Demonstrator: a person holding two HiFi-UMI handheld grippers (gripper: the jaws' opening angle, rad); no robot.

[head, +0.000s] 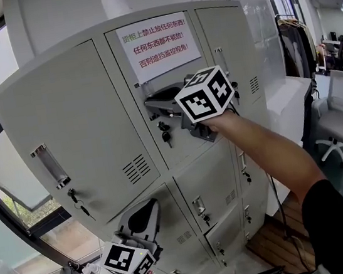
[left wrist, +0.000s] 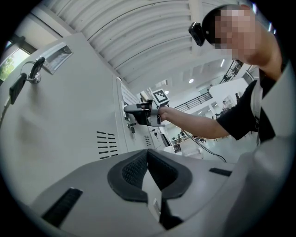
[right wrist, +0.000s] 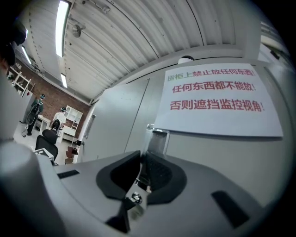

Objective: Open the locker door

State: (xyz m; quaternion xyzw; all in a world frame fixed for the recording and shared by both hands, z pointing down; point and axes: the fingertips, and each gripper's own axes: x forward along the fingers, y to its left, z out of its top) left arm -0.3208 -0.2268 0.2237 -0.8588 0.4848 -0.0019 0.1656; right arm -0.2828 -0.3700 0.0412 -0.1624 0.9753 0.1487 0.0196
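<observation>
The grey locker door (head: 189, 149) under a paper sign (head: 158, 39) is the top middle one of the bank, and it looks closed. A key (head: 164, 133) hangs in its lock. My right gripper (head: 154, 107) reaches level to the recessed metal handle (right wrist: 157, 139) below the sign (right wrist: 215, 97). Its jaws (right wrist: 143, 161) are closed on the handle's thin lip. My left gripper (head: 143, 214) hangs low in front of the lower lockers, shut (left wrist: 147, 159) with nothing in it. From there the right gripper (left wrist: 133, 111) shows at the door.
A wider locker door (head: 76, 134) with its own handle (head: 50, 165) and key (head: 76, 202) stands to the left. Smaller lockers (head: 207, 188) sit below. A white office chair (head: 339, 116) is at the right, a window (head: 2, 195) at the left.
</observation>
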